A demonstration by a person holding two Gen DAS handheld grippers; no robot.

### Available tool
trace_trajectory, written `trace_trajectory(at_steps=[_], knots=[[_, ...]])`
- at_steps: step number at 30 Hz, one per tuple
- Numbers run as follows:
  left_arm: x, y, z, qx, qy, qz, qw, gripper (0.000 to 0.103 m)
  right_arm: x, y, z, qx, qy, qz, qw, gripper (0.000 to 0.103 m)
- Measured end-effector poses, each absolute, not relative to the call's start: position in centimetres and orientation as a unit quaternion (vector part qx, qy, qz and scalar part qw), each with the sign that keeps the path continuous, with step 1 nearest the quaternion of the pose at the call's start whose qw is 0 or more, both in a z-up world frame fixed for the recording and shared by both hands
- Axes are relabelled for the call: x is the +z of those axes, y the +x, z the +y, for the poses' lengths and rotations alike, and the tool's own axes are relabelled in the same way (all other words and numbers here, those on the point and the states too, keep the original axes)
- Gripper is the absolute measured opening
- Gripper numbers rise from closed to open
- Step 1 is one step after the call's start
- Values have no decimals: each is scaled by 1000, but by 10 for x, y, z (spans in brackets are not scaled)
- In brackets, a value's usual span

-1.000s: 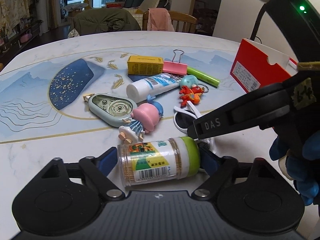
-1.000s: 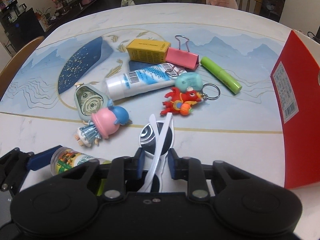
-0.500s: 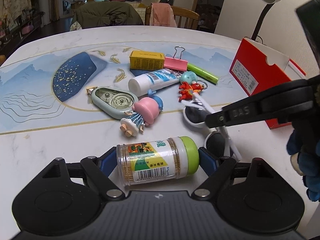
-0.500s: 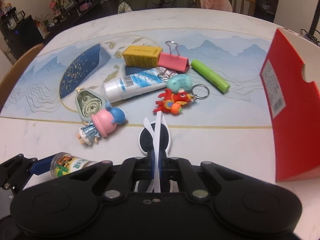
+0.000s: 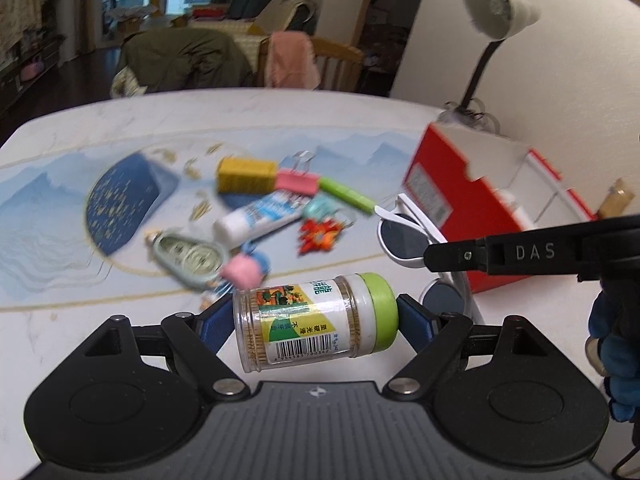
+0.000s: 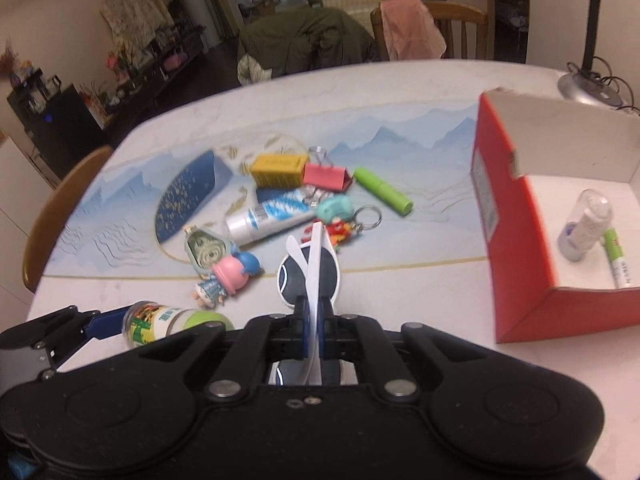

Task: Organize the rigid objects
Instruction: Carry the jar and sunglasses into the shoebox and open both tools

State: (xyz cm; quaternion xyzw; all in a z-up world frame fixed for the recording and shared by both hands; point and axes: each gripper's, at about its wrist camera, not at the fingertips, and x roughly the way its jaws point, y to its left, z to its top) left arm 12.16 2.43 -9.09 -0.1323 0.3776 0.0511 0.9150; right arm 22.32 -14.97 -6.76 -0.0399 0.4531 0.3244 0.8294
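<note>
My left gripper (image 5: pixel 316 322) is shut on a clear toothpick jar (image 5: pixel 312 322) with a green lid, gripped end to end and lifted off the table. My right gripper (image 6: pixel 314 332) is shut on the white-framed sunglasses (image 6: pixel 310 268), held by the folded arms above the table; the same sunglasses (image 5: pixel 404 236) show in the left wrist view beside the right gripper's finger (image 5: pixel 520 254). A red box (image 6: pixel 516 240) with a white inside stands open at the right, holding a small clear bottle (image 6: pixel 586 224) and a green-and-white stick (image 6: pixel 616 258).
On the table (image 6: pixel 400 300) lie a yellow box (image 6: pixel 280 168), pink binder clip (image 6: pixel 326 176), green tube (image 6: pixel 382 192), white tube (image 6: pixel 272 218), red keychain figure (image 6: pixel 340 232), pink-hatted doll (image 6: pixel 228 276) and a green tape dispenser (image 6: pixel 206 252). A lamp (image 5: pixel 496 16) stands behind the box.
Both grippers rose off the table, the left with the jar and the right with the sunglasses. The right gripper's jaws closed on the sunglasses' arms and it moved right toward the red box.
</note>
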Motion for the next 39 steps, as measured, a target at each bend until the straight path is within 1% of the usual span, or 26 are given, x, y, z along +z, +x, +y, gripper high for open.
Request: trace_trajectory(at_steps=[8,21,29,39], knots=[[-55,141,-5,17,-111,354,928,85,-39,234,-196,315,2,431,846,4],[-27,195,-65,-18,-93,339,936,85,-22,279,-281,261,40,400,878,4],[-25,240,-108,-39,-71,345,935,85,-23,316,-334,227,52,391,890,4],[-35,306,-151,-47,-43,366,929,85,-38,370,-375,202,51,388,898,4]])
